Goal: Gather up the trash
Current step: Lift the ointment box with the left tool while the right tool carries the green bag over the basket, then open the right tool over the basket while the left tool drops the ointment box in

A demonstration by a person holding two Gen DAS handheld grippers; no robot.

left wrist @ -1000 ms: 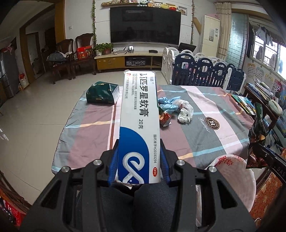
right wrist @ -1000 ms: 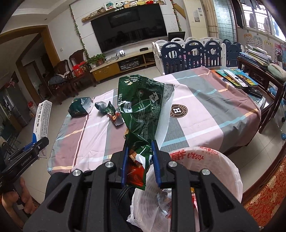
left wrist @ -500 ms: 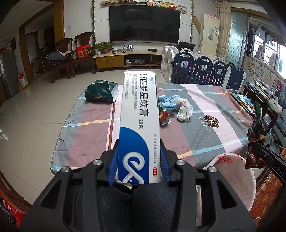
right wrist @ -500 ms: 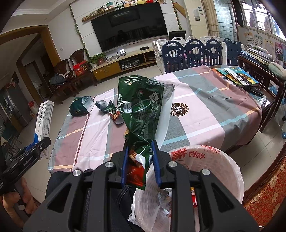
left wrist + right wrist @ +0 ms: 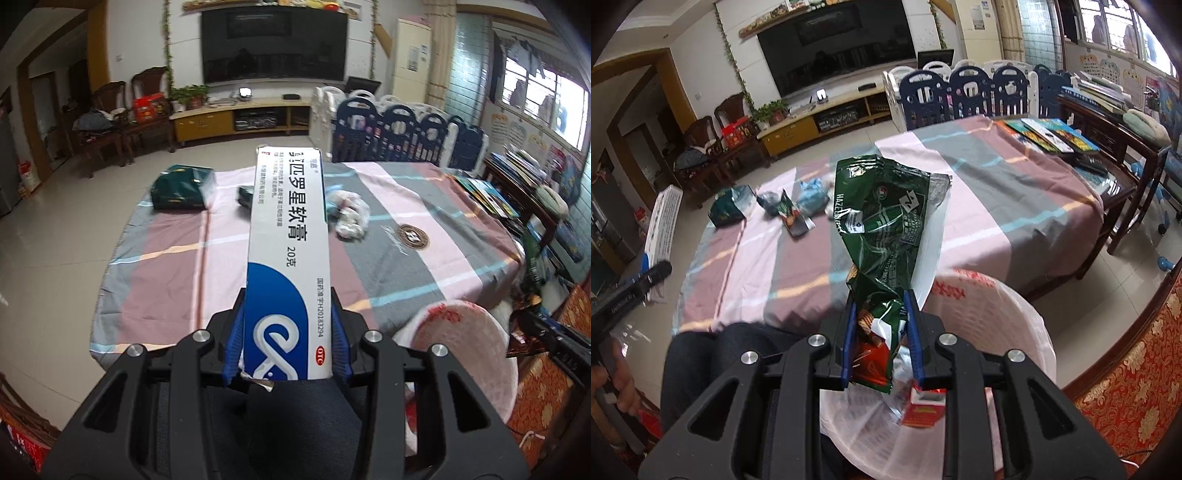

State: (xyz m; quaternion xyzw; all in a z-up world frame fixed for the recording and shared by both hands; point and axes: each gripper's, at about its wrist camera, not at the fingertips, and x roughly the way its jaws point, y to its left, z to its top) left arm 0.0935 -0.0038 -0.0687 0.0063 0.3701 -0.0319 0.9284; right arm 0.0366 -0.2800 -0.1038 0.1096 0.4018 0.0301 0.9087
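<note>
- Far left of the right wrist view: left gripper [image 5: 646, 266] clamped on a white-and-blue ointment box [image 5: 663, 225], a hand [image 5: 617, 384] wrapped around the handle below.
- In the left wrist view: same ointment box [image 5: 288, 266] pinched at its near blue end between both blue pads [image 5: 232, 343], standing long-ways out toward the far side of the table [image 5: 166, 266].
- On the striped tablecloth, far left: dark green packet [image 5: 181, 188]; just right of it a small dark wrapper [image 5: 244, 195], partly hidden behind the box.
- Right of the box: crumpled clear plastic bag [image 5: 351, 218], lying on the grey stripe.
- Near right, beside the table edge: white bin bag [image 5: 465, 347] with red print, mouth open.
- In the right wrist view: right gripper [image 5: 881, 332] closed on a crumpled green snack wrapper [image 5: 886, 221], held above the near rim of the bin bag [image 5: 997, 302].
- Inside that bag: a small red carton [image 5: 923, 410] among white plastic.
- Far right: books [image 5: 1052, 134] on the table edge.
</note>
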